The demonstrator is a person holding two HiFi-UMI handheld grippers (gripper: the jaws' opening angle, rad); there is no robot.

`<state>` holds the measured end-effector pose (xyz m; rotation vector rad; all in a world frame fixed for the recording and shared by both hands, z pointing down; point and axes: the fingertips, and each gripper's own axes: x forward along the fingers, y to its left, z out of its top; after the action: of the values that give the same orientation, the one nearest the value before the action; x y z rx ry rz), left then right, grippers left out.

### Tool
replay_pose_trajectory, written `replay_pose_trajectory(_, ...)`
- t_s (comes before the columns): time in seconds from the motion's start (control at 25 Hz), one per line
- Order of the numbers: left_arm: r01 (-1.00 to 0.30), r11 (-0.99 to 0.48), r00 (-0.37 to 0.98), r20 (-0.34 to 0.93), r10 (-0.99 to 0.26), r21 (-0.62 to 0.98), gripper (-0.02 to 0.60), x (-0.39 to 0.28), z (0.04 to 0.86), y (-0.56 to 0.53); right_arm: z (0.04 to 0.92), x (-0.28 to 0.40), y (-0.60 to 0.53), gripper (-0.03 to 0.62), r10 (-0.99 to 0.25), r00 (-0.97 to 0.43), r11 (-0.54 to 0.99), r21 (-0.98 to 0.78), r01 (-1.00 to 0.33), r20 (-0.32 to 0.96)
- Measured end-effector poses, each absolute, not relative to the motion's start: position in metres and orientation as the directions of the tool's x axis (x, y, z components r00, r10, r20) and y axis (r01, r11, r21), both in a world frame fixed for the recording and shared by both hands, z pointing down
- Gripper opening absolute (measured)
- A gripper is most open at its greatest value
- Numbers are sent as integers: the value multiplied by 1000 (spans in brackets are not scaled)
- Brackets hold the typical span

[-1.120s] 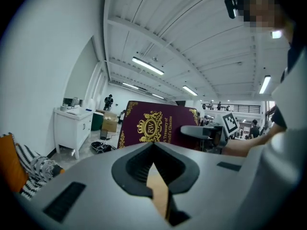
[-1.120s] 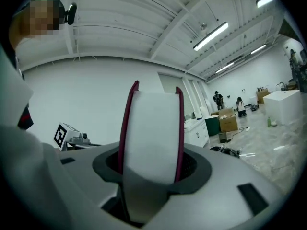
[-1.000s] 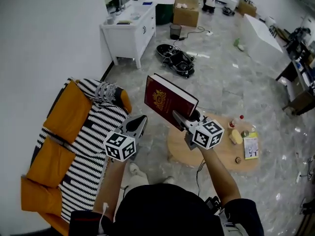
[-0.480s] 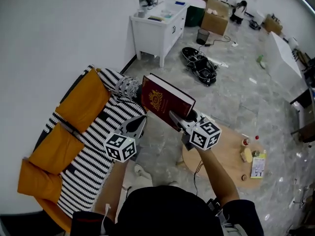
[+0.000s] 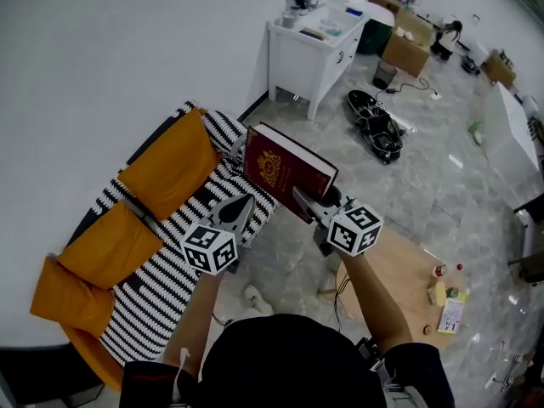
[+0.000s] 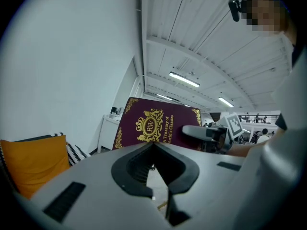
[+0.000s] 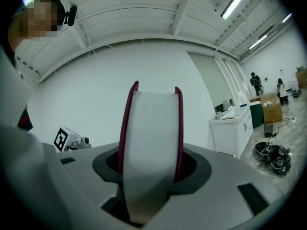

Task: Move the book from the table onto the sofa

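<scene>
A thick maroon book [image 5: 285,170] with a gold crest is held up in the air, tilted, by my right gripper [image 5: 316,205], whose jaws clamp its lower edge. In the right gripper view the book's white page edge [image 7: 151,143] stands upright between the jaws. My left gripper [image 5: 240,205] is shut and empty, to the left of the book and over the sofa's front edge. The left gripper view shows the book cover [image 6: 156,127] just beyond the closed jaws. The sofa [image 5: 174,253] is striped black and white with orange cushions [image 5: 166,162], at the left against the wall.
A round wooden table [image 5: 408,279] with small items stands at the right, behind my right arm. A white cabinet [image 5: 314,45] stands by the wall farther back, with a tangle of black gear [image 5: 378,130] on the marble floor. Cardboard boxes [image 5: 408,36] lie beyond.
Both grippers and the book have swung left, away from the round table and toward the sofa. The sofa has come nearer under the left gripper. The grip on the book is unchanged.
</scene>
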<state>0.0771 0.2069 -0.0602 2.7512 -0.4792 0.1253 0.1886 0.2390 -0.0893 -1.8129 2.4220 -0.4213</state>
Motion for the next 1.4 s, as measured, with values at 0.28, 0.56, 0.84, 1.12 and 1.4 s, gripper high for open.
replay_pose_trajectory(0.28,-427,-836,904,165,-394,346,17,-3,-32,122,-69,118,138,239,-918,-375,331,-276,-902,126)
replay_pose_trajectory(0.56,-503,-791,864,191,-465,348,17,-50,-11,93,-52,75,94,239,-878,-447,394,-273,-877,169)
replay_pose_trajectory(0.84,-557,-739,829,209,-519,378,17,-74,0,77,-36,49,76,239,-839,-505,441,-291,-849,202)
replay_pose_trajectory(1.12,-606,-692,794,245,-556,393,17,-67,23,53,-10,56,50,239,-803,-555,470,-341,-814,219)
replay_pose_trajectory(1.4,-651,-636,758,311,-573,414,17,-68,74,31,41,58,9,238,-774,-565,460,-360,-812,286)
